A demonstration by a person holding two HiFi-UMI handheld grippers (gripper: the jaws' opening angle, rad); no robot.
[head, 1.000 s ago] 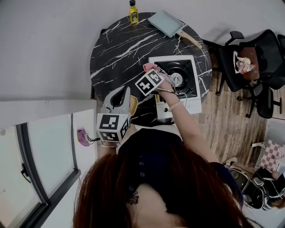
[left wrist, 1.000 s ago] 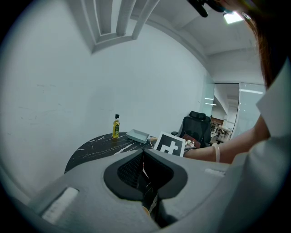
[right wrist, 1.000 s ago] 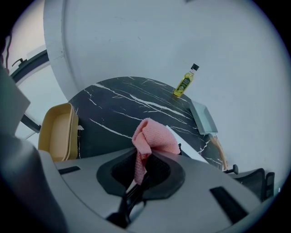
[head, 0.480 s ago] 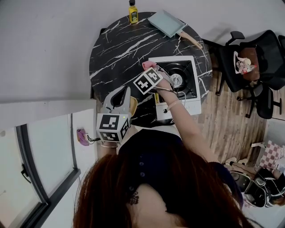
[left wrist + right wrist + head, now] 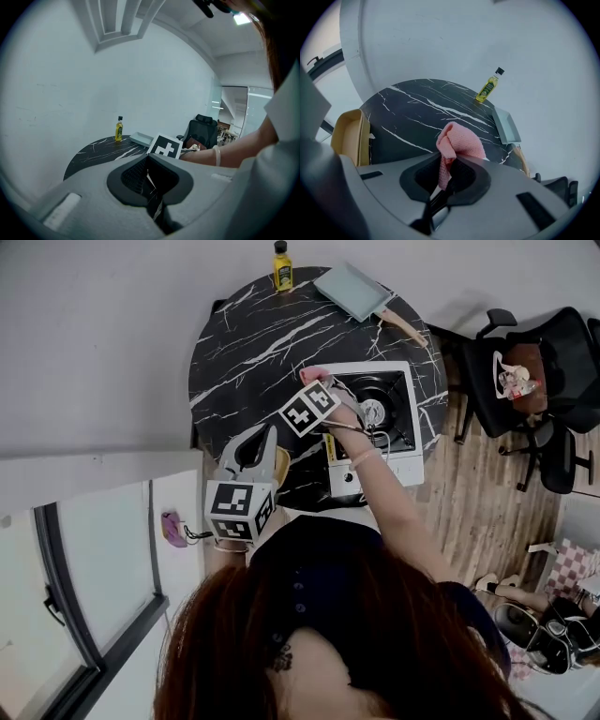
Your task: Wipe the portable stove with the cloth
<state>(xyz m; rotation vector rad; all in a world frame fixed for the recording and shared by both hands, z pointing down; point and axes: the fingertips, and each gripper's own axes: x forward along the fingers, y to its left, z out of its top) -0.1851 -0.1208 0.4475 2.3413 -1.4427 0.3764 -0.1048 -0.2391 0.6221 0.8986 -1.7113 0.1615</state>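
A white portable stove with a black burner sits on the right half of the round black marble table. My right gripper hangs at the stove's far left corner, shut on a pink cloth. In the right gripper view the cloth bunches up out of the shut jaws of that gripper, and the stove is hidden below. My left gripper is held at the table's near edge, left of the stove. Its jaws meet with nothing between them.
A yellow bottle and a grey pan with a wooden handle stand at the table's far edge. A tan object lies at the near edge by the left gripper. Black office chairs stand to the right.
The right gripper with the pink cloth has shifted slightly toward the stove's far left corner. The left gripper has stayed where it was.
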